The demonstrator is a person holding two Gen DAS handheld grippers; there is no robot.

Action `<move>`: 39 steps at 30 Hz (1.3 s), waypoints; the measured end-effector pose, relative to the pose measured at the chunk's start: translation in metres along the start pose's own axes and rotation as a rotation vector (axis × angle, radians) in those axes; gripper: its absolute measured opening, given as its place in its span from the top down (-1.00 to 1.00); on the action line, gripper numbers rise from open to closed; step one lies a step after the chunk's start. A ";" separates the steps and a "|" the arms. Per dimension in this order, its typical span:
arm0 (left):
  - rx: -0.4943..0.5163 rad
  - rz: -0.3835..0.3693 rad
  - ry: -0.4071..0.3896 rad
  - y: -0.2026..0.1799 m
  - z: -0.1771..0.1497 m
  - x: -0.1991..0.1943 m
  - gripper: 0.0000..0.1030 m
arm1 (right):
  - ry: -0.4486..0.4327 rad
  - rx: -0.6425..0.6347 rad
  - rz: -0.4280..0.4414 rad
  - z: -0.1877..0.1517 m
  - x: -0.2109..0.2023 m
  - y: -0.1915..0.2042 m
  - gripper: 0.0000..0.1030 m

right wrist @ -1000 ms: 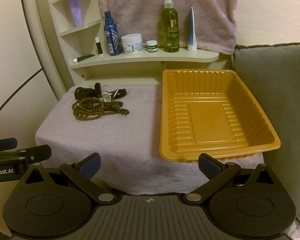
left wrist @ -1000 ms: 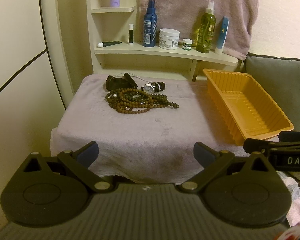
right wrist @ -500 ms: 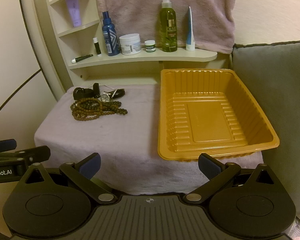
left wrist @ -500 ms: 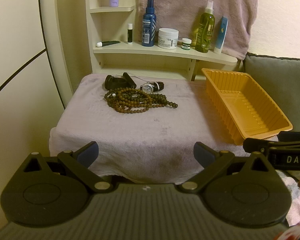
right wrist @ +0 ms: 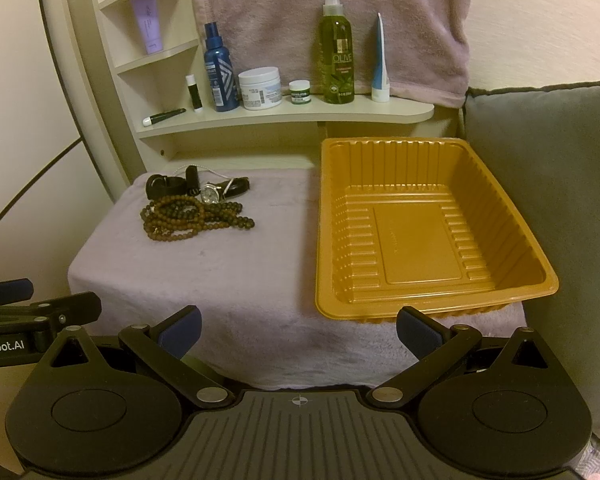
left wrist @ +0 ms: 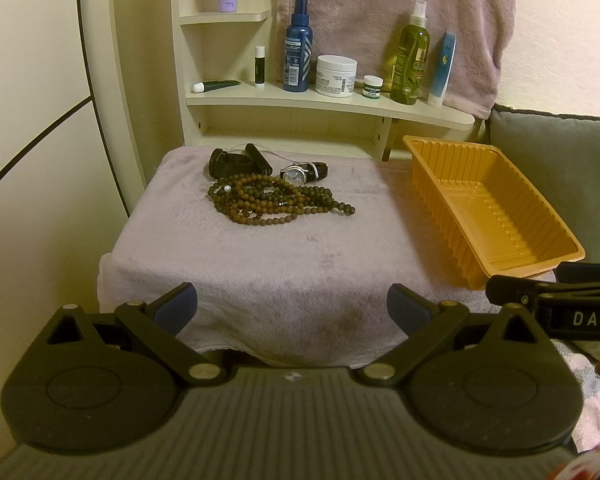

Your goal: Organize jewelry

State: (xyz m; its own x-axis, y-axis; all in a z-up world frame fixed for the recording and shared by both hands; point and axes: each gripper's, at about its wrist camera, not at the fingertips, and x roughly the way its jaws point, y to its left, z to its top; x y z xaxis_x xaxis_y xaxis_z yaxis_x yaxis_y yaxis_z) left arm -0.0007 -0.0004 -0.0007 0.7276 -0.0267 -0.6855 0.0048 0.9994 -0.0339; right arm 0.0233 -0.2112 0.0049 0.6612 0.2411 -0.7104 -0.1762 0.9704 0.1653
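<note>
A pile of brown bead necklaces (left wrist: pixel 274 200) (right wrist: pixel 192 216) lies on the towel-covered table (left wrist: pixel 260 252) (right wrist: pixel 228 276) at the back left. A wristwatch (left wrist: pixel 300 174) (right wrist: pixel 214 192) and a black strap (left wrist: pixel 236 162) (right wrist: pixel 166 184) lie just behind the beads. An empty orange tray (left wrist: pixel 496 216) (right wrist: pixel 420 236) stands on the table's right side. My left gripper (left wrist: pixel 292 306) is open and empty, in front of the table's near edge. My right gripper (right wrist: pixel 298 330) is open and empty, in front of the tray's near left corner.
A shelf (left wrist: pixel 328 100) (right wrist: pixel 284 116) behind the table holds bottles, jars and tubes. A pink towel (left wrist: pixel 392 12) hangs above it. A grey cushion (right wrist: pixel 548 184) stands to the right of the tray. Each gripper's side shows at the other view's edge (left wrist: pixel 556 304) (right wrist: pixel 32 320).
Both views have shifted slightly; the grippers have drifted a little, staying open and empty. The jewelry and tray have not moved.
</note>
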 end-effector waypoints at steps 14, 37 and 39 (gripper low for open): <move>-0.001 -0.001 0.001 0.001 0.001 0.000 -0.96 | 0.000 -0.001 0.000 0.000 0.000 0.000 -0.99; -0.009 -0.016 -0.009 -0.001 0.005 0.001 -0.95 | -0.022 0.027 -0.030 0.001 -0.003 -0.015 -0.99; -0.013 -0.026 -0.016 0.000 0.008 0.002 -0.95 | -0.029 0.037 -0.045 0.002 -0.003 -0.022 -0.99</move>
State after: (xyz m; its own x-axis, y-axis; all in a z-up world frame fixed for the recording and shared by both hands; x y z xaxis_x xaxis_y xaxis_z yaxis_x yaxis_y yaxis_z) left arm 0.0067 -0.0005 0.0037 0.7380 -0.0520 -0.6728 0.0149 0.9980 -0.0608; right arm 0.0267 -0.2332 0.0049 0.6891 0.1968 -0.6975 -0.1186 0.9801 0.1593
